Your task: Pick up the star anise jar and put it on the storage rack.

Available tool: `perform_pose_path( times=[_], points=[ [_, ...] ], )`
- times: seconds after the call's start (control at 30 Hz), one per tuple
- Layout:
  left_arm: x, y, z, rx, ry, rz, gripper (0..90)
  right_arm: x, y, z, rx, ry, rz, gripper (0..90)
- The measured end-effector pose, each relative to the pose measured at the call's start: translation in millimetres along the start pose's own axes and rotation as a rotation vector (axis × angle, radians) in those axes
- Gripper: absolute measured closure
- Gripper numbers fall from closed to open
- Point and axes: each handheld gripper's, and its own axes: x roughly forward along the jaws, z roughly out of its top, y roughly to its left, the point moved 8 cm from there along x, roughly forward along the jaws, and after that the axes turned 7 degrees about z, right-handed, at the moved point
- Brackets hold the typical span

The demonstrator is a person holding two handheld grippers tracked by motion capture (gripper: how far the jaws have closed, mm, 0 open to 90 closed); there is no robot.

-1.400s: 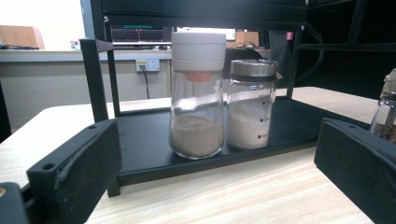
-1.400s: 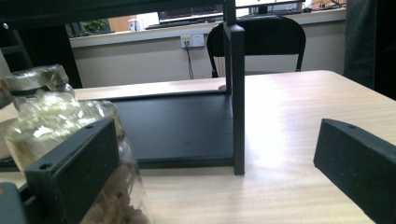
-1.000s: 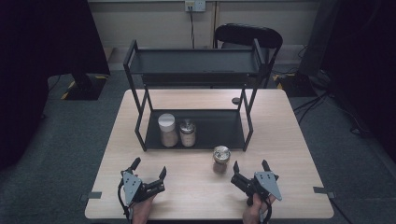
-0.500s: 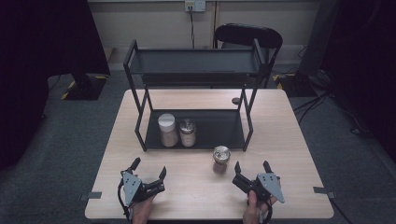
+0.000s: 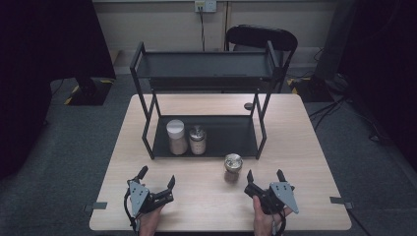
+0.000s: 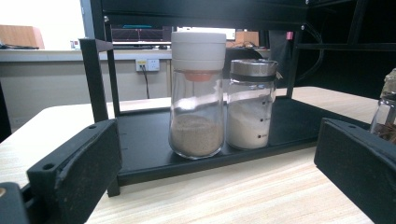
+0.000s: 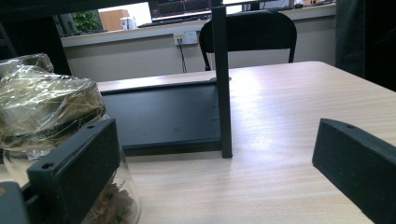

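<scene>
Evidently pre-grasp: right gripper [image 5: 266,176], jaws spread, sits beside the foil-capped jar [image 5: 232,167]; left gripper [image 5: 157,176] idles released. Next, enclose the jar.

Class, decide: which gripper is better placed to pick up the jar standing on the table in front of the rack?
Right. The right gripper, jaws open, sits just beside the jar; the left gripper is farther off, facing the rack.

A foil-capped jar [image 5: 232,167] stands just before the rack's front edge [image 5: 206,155], near the spread-jawed right gripper [image 5: 266,175].
</scene>
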Motion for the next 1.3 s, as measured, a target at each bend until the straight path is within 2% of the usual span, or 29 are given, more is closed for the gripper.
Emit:
perform_pose_path(
  times=[0.3,0.4,0.53,0.67,0.7,0.83,0.97,1.0,1.13,1.17,1.3],
  points=[
    [0.0,0.1,0.0,0.0,0.0,-0.001,0.1,-2.9,2.1,4.4,-0.008,0.012,0.025,0.3],
    [0.0,0.1,0.0,0.0,0.0,-0.001,0.1,-5.7,5.4,8.0,-0.043,-0.001,0.035,2.4],
    [0.0,0.1,0.0,0.0,0.0,-0.001,0.1,-7.0,7.1,8.6,-0.061,-0.018,0.043,2.5],
    [0.0,0.1,0.0,-0.001,-0.001,-0.001,0.1,-7.6,6.4,12.7,-0.054,-0.005,0.07,2.7],
    [0.0,0.1,-0.1,-0.001,-0.001,-0.001,0.1,-7.5,7.5,16.6,-0.073,0.013,0.078,3.5],
    [-0.1,0.1,-0.1,-0.001,-0.001,-0.001,0.1,-7.7,8.7,20.8,-0.086,0.017,0.093,3.0],
    [-0.1,0.0,-0.1,-0.001,-0.002,0.0,0.1,-9.8,13.9,23.7,-0.131,-0.01,0.07,0.9],
    [-0.1,0.0,-0.2,-0.001,-0.002,0.0,0.1,-11.3,17.2,24.6,-0.162,-0.033,0.056,2.7],
    [-0.1,-0.1,-0.2,-0.003,-0.002,0.0,0.1,-12.2,18.4,27.6,-0.168,-0.045,0.074,1.9],
    [-0.1,-0.2,-0.2,-0.003,-0.002,0.001,0.1,-12.1,18.0,29.4,-0.159,-0.051,0.097,1.9],
    [-0.1,-0.2,-0.2,-0.003,-0.002,0.001,0.1,-11.8,19.6,32.7,-0.158,-0.051,0.119,1.9]
  ],
)
